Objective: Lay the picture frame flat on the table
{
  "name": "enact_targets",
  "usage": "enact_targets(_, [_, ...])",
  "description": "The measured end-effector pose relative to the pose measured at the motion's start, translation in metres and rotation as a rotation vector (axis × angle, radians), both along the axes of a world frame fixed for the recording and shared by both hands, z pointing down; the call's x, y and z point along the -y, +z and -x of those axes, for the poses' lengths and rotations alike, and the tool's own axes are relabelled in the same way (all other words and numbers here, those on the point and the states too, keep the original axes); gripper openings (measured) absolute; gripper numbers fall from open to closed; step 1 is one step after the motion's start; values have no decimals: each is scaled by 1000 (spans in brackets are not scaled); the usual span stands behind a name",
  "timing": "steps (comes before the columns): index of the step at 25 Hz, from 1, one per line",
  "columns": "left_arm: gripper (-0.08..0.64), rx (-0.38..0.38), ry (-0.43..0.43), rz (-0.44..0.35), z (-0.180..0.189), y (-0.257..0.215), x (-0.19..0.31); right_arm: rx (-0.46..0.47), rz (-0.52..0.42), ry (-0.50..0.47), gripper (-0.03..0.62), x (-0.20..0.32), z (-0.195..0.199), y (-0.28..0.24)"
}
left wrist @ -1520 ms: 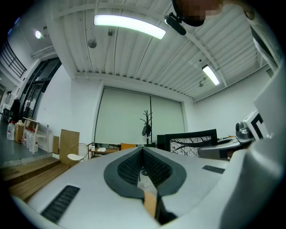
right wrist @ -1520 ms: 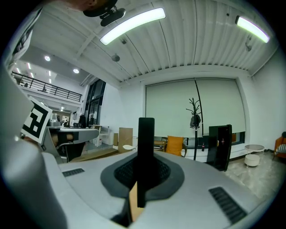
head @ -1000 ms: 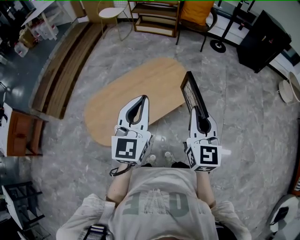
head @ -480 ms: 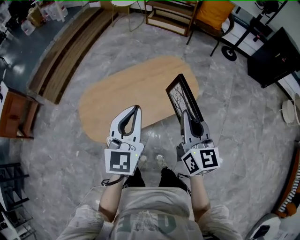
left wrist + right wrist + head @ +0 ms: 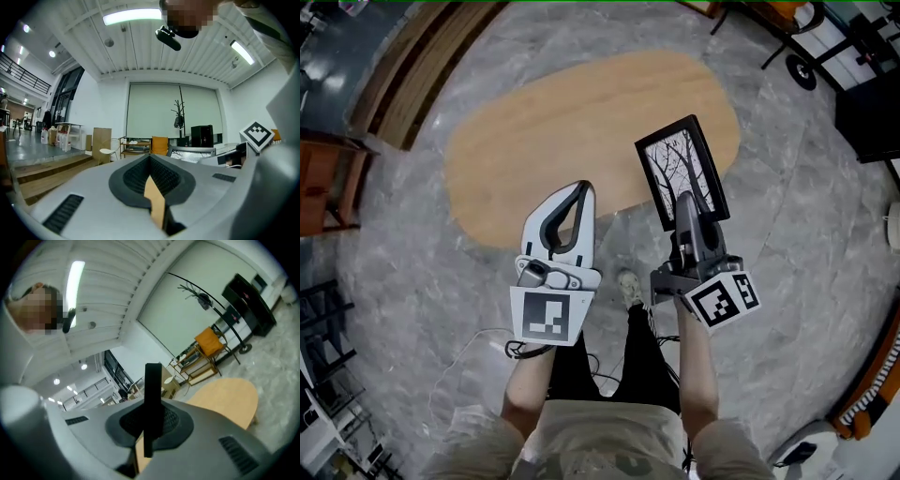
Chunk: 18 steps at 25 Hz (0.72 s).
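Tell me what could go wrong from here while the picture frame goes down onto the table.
1. The right gripper pinches the picture frame by one edge only, so it may pivot or slip.
2. The frame seems to hang near the wooden table's rim; laid there, it might overhang and tip onto the stone floor.
3. The left gripper is shut and empty, giving no support.

Matt wooden table; glossy marbled stone floor.
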<state>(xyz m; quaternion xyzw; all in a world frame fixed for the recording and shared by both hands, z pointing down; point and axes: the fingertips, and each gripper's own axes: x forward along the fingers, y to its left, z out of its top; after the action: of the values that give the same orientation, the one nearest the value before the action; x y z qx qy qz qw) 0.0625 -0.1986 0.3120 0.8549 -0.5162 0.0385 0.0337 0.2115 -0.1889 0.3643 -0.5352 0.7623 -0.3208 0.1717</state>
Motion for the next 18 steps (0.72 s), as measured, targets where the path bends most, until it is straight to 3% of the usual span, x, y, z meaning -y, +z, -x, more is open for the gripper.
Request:
enact_targets(3, [8, -8, -5, 18, -12, 28, 9, 226, 43, 1, 20, 7, -12, 44])
enact_targets(6, [9, -4, 6, 36, -14, 59, 11, 338, 82, 11, 20, 9, -14, 87])
enact_targets(18, [8, 32, 45, 160, 5, 187, -11, 428, 261, 8, 20, -19, 23, 246])
